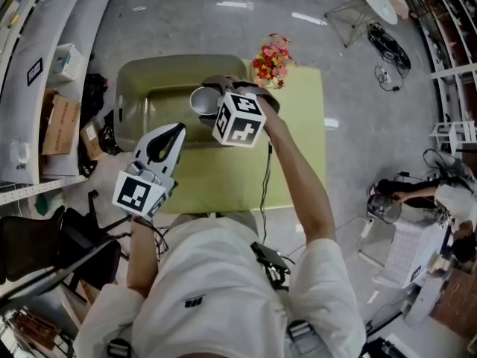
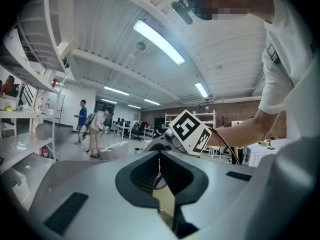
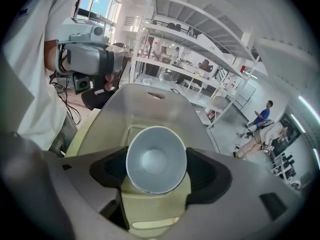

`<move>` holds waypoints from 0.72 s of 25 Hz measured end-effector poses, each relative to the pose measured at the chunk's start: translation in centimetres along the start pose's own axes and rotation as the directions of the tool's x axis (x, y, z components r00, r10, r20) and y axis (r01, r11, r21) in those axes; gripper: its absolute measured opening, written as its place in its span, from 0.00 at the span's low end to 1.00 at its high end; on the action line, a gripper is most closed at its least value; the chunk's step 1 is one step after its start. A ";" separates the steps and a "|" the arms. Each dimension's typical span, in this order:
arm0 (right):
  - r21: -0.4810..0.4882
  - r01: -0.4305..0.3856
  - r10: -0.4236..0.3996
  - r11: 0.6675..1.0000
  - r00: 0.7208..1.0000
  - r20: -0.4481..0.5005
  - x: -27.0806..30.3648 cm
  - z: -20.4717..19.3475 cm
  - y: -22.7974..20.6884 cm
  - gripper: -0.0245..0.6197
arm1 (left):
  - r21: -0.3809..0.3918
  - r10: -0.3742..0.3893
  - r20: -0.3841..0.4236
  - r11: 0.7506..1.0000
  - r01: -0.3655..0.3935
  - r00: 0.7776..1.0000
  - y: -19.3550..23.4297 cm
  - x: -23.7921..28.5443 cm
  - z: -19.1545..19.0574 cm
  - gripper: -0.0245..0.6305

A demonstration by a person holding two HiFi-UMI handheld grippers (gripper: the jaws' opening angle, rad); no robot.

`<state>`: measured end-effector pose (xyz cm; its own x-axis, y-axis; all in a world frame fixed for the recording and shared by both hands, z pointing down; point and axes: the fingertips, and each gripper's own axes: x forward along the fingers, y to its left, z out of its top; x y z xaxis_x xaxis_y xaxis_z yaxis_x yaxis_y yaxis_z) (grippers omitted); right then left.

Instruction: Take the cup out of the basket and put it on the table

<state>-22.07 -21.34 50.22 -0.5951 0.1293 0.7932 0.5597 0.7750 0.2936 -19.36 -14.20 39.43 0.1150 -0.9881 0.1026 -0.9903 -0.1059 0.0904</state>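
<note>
A grey metal cup [image 1: 200, 101] is held over the right part of the olive-green basket [image 1: 141, 80], which stands on the yellow-green table [image 1: 298, 148]. My right gripper [image 1: 212, 99] is shut on the cup. In the right gripper view the cup [image 3: 156, 159] sits between the black pads with its empty mouth facing the camera, and the basket [image 3: 150, 104] lies beyond it. My left gripper [image 1: 177, 130] hovers at the basket's front edge, shut and empty. The left gripper [image 2: 160, 156] points upward, with the right gripper's marker cube [image 2: 190, 131] just past its tips.
A bunch of red and pink flowers [image 1: 272, 60] stands at the table's far edge. Cardboard boxes [image 1: 61, 125] and shelving are on the left, and a black chair [image 1: 45, 245] is at the near left. A person [image 1: 440, 196] sits at the right.
</note>
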 end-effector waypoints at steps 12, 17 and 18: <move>0.055 0.047 -0.048 0.997 0.999 0.017 -4.9 -0.5 -0.5 0.58 | 0.006 -0.066 0.010 0.998 0.066 0.998 -2.1 1.6 0.4 0.06; 0.086 0.070 -0.071 0.994 0.997 0.014 -6.8 -1.4 -0.6 0.58 | 0.015 -0.098 0.010 0.995 0.098 0.995 -3.1 2.2 0.5 0.06; 0.092 0.076 -0.077 0.993 0.997 0.014 -7.2 -1.6 -0.6 0.58 | 0.017 -0.104 0.010 0.994 0.104 0.995 -3.3 2.4 0.5 0.06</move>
<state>-17.22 -23.70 45.19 -0.6444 0.0775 0.7608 0.4575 0.8363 0.3023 -15.88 -16.24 38.88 0.2167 -0.9727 0.0824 -0.9741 -0.2100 0.0837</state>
